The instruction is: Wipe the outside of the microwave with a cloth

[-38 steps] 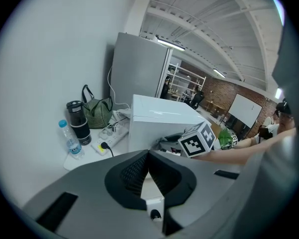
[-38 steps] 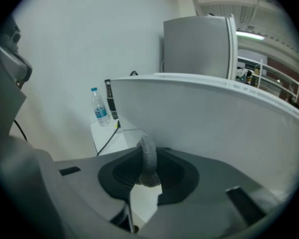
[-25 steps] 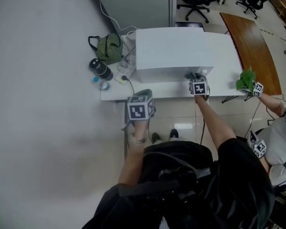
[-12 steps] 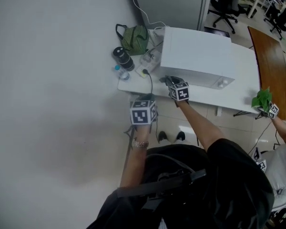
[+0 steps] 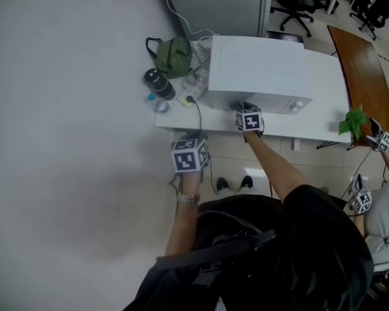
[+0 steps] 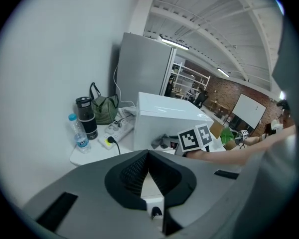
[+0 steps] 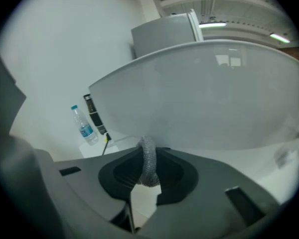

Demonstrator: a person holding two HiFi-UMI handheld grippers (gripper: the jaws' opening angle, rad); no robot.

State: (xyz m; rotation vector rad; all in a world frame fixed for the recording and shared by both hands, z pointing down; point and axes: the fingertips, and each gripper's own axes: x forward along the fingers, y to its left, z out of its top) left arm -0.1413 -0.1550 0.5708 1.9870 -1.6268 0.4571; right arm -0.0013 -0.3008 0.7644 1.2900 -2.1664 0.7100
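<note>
A white microwave (image 5: 256, 70) stands on a white table (image 5: 324, 118). My right gripper (image 5: 245, 111) is shut on a grey cloth (image 5: 241, 106) and holds it against the lower front face of the microwave, left of the middle. In the right gripper view the cloth (image 7: 148, 161) sticks up between the jaws, with the microwave (image 7: 209, 98) filling the frame just ahead. My left gripper (image 5: 190, 140) hangs shut and empty in front of the table's near edge, left of the right one. From the left gripper (image 6: 148, 154) I see the microwave (image 6: 162, 121) and the cloth (image 6: 161, 141).
Left of the microwave on the table are a green bag (image 5: 174, 54), a black flask (image 5: 158, 84), a water bottle (image 5: 157, 103) and a power strip (image 5: 189, 94) with a black cord. A potted plant (image 5: 353, 120) and another person's gripper (image 5: 381, 138) are at right.
My right gripper swept the cloth along the microwave's front from the right end to the left end, then came back a little to the right. The left gripper stayed by the table's edge.
</note>
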